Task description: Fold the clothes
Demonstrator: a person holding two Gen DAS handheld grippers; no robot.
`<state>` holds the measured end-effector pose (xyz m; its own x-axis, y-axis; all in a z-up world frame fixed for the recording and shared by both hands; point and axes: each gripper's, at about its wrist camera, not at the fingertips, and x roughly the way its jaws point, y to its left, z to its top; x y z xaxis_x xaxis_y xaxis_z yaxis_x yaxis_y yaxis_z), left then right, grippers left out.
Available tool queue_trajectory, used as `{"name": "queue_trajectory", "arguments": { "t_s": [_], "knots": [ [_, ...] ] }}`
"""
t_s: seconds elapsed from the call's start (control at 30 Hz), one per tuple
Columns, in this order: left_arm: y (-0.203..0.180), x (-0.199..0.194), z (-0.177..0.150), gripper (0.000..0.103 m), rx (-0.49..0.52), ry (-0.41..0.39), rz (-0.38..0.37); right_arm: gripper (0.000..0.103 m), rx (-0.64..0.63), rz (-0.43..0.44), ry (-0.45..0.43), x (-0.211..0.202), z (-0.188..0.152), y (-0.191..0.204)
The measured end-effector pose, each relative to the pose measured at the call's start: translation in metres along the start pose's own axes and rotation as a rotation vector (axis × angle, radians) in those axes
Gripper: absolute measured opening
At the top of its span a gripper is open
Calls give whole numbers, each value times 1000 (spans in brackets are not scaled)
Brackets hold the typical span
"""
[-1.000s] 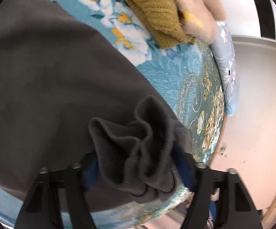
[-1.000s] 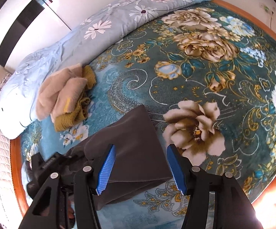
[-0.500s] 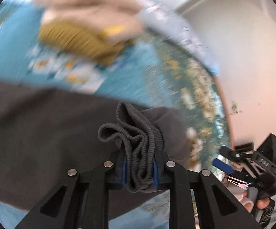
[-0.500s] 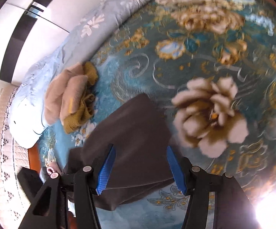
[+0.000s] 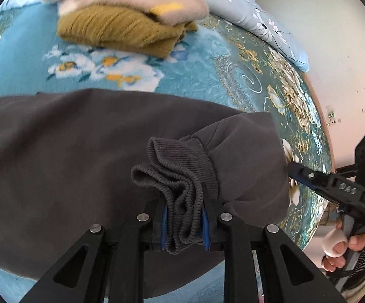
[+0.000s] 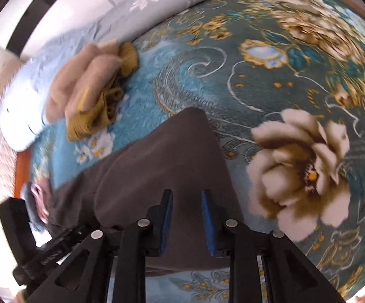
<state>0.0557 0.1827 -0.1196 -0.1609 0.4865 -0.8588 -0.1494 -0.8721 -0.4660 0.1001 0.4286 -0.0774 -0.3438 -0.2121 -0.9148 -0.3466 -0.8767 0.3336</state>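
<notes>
Left tool (image 5: 183,223) pinches the ribbed cuff (image 5: 180,176) of the dark grey garment (image 5: 69,156) lying at six o'clock on the bed (image 6: 270,80); right tool (image 6: 187,223) is closing with jaws narrowly apart over its hem, so it should bite both layers squarely before lifting.

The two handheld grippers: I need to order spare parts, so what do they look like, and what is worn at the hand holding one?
Each claw, left and right, has black angular finger arms with triangular cut-outs, silver round bolts and blue pads. In the left wrist view the right unit's black body bears raised lettering, too unclear to read, and a small green light. A cream knit cuff shows at its handle.
</notes>
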Motion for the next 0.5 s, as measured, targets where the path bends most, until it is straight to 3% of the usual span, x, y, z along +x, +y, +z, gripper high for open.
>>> {"name": "queue_trajectory", "arguments": {
  "t_s": [0.13, 0.5],
  "knots": [
    [2, -1, -2, 23, 12, 7, -3, 24, -49, -54, 45, 21, -3, 1],
    [0, 7, -3, 22, 66, 10, 45, 23, -14, -60, 73, 33, -6, -8]
  ]
}}
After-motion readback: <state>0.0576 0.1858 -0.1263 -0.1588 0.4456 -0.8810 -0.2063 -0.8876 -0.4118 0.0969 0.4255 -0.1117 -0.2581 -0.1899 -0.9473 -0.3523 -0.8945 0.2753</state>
